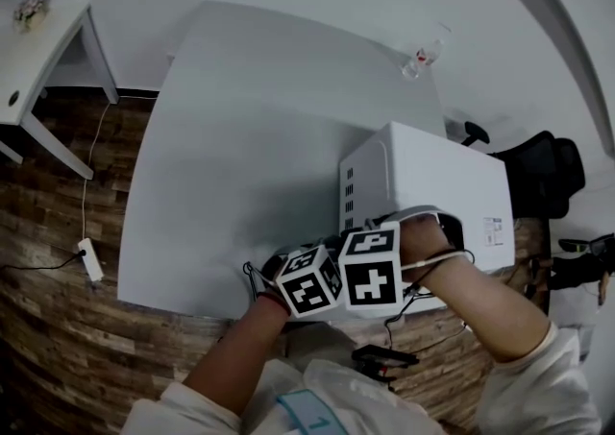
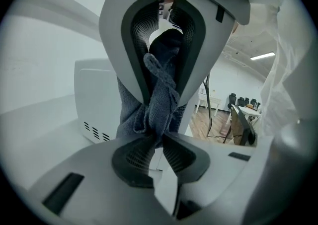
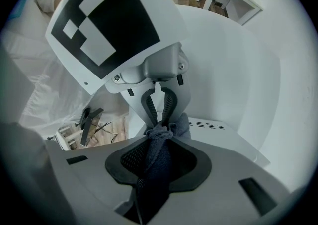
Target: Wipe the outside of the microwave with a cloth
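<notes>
Pinching the bunched cloth in both the left gripper and the right gripper, we seem to be readying it. The microwave stands just beyond the jaws, so next we press the cloth to its side.

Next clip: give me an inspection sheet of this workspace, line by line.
Surface: white table.
Job's things: white microwave at the table's near right edge; dark cloth bunched between both grippers.
Clutter: small clear item at the far edge.
Grippers: left gripper and right gripper both clamped on the cloth, jaws facing each other.
Cables: white power strip with its cord on the floor; dark cables below the near edge.
Surroundings: wood floor, side table, black chair.
</notes>
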